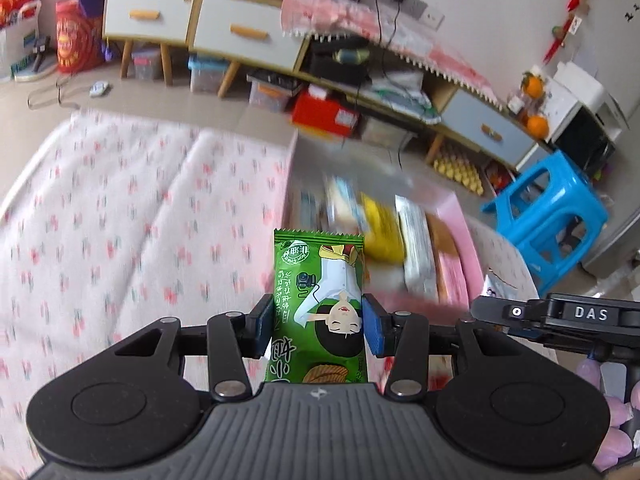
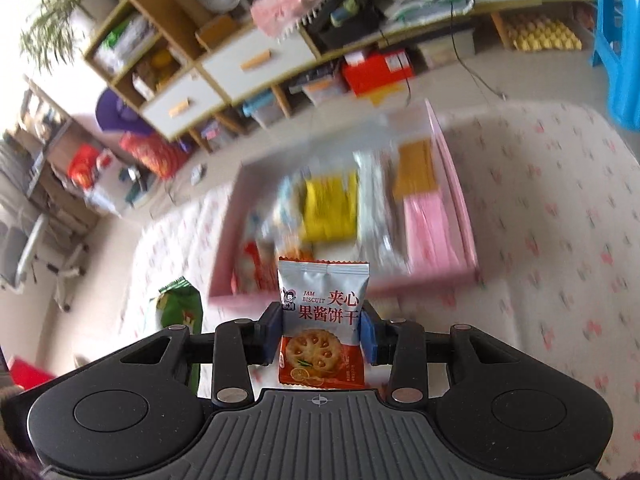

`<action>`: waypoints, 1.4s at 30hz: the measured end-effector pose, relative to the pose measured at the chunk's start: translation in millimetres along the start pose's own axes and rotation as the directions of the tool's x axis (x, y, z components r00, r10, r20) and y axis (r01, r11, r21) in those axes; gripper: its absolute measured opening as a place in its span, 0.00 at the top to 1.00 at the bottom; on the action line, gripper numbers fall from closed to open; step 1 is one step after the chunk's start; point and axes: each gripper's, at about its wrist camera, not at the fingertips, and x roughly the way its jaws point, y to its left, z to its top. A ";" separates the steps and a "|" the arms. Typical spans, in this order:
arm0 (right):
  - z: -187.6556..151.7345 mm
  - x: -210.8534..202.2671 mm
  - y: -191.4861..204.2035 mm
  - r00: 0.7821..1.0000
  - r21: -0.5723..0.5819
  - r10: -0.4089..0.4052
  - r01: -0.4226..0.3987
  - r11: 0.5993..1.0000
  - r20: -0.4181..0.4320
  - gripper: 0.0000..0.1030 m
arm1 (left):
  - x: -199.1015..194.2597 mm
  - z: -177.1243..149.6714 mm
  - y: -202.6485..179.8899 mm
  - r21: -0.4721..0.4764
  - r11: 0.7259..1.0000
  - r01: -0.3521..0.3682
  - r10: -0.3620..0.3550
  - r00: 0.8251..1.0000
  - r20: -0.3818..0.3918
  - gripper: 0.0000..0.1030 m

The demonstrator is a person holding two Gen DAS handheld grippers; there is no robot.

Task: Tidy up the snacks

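Green foil snack packet with a cartoon girl print (image 1: 319,308) sits clamped between the blue pads of the left gripper (image 1: 319,330), jaws closed on its sides, packet held up in the air above the cloth, printed figure upside down in the left wrist view. White and orange jam biscuit packet (image 2: 323,322) is pinched the same way in the right gripper (image 2: 322,330), jaws closed on it, top edge upright, held just in front of the near wall of the pink rectangular tray (image 2: 460,216). Tray lies on the white cloth with small pink flower print (image 2: 560,264) and holds a row of packets, blurred: a yellow packet (image 2: 330,210), a silver foil packet (image 2: 378,208), a tan packet (image 2: 416,170), red-orange ones at the near left corner. In the left wrist view the same tray (image 1: 460,232) is ahead and right of the green packet. Part of the right gripper body marked DAS (image 1: 576,314) shows at the right edge. Blue plastic stool (image 1: 556,216) stands on the floor beyond the cloth; low wooden cabinet with grey drawers (image 1: 244,32) along the wall.
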 end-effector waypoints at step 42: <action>33.2 76.1 -22.7 0.997 0.033 0.079 -0.079 0.996 0.015 0.46 | 92.8 56.7 -19.1 0.160 0.985 -0.058 0.050 0.997 0.053 0.35</action>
